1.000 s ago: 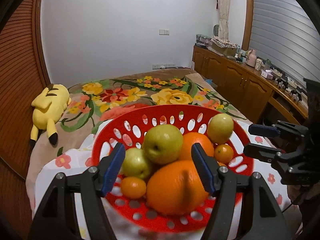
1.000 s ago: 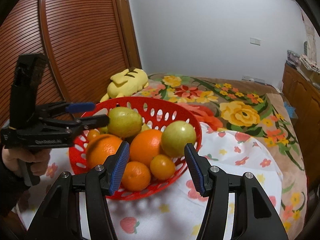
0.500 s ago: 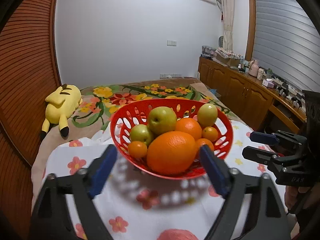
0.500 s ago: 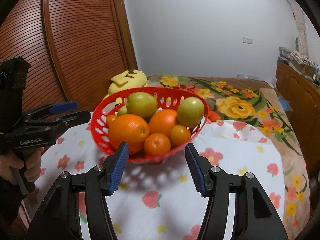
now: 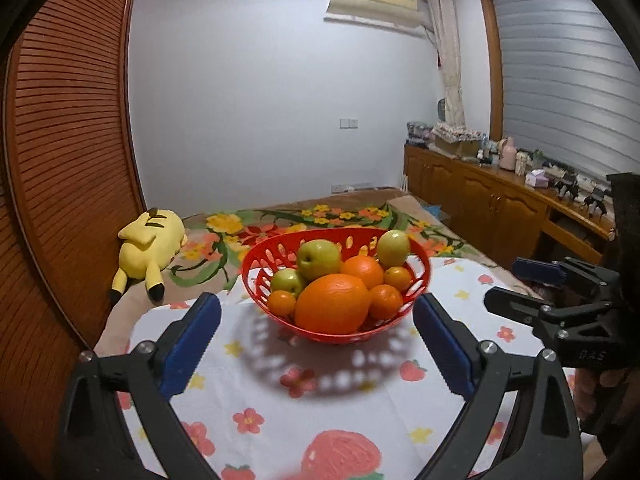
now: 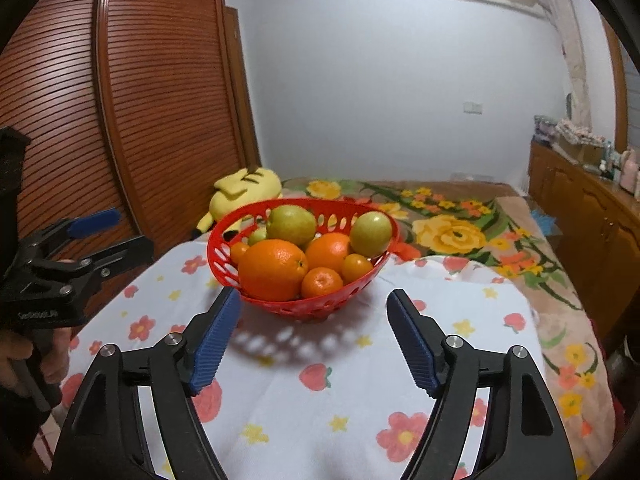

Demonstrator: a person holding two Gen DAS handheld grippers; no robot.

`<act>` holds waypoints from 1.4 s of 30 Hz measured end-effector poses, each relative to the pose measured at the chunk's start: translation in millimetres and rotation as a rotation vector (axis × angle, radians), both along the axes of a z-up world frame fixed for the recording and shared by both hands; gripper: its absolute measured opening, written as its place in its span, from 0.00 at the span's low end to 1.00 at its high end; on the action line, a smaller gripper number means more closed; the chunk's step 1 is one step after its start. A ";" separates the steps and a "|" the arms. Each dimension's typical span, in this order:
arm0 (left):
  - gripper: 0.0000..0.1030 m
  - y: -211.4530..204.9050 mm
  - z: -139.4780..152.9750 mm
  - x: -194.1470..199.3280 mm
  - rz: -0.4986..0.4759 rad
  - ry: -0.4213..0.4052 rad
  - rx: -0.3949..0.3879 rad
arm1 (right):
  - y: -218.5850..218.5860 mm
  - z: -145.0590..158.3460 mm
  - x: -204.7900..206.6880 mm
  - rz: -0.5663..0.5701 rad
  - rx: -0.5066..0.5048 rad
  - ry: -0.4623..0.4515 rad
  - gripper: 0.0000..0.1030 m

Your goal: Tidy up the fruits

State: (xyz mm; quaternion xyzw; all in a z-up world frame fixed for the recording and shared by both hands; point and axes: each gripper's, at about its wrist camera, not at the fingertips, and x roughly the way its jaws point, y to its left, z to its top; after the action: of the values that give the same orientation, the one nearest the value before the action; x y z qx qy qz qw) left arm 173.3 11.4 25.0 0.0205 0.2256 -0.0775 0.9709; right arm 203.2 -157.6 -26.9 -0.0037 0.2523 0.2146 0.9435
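A red perforated basket (image 5: 256, 270) (image 6: 218, 258) stands on a white cloth with flower and strawberry prints (image 5: 320, 396) (image 6: 320, 380). It holds a big orange (image 5: 332, 309) (image 6: 273, 269), a smaller orange (image 5: 362, 271), green apples (image 5: 319, 259) (image 6: 291, 223) and several small tangerines. My left gripper (image 5: 316, 340) is open and empty, short of the basket. My right gripper (image 6: 314, 338) is open and empty, also short of it. Each gripper shows at the side of the other's view.
A yellow plush toy (image 5: 148, 240) lies on the floral bedspread (image 6: 460, 224) behind the cloth. A slatted wooden wardrobe (image 5: 60, 160) stands on the left. A wooden cabinet (image 5: 480, 204) with small items runs along the right wall.
Both grippers have pulled back and up from the basket, which now looks smaller and farther. The fruit has not moved. Both stay open.
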 end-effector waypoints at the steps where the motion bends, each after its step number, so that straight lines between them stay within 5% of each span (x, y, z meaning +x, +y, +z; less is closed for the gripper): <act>1: 0.95 -1.1 2.4 -5.4 -0.004 -0.004 -0.003 | -1.0 1.9 -4.5 -0.005 0.003 -0.007 0.76; 13: 0.95 -0.7 23.7 -70.4 0.015 -0.050 -0.043 | -4.0 21.3 -60.0 -0.046 0.033 -0.093 0.86; 21: 0.95 6.4 12.9 -99.3 0.052 -0.039 -0.032 | -7.9 23.1 -90.4 -0.096 0.039 -0.134 0.86; 42: 0.95 14.6 2.4 -106.7 0.069 -0.028 -0.047 | -9.6 15.5 -106.2 -0.126 0.025 -0.159 0.87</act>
State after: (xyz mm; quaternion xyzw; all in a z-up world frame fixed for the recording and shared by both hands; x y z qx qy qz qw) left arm 66.6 26.0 27.3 -0.0089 0.2107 -0.0492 0.9763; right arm 97.0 -167.2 -11.3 0.0068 0.1736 0.1569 0.9722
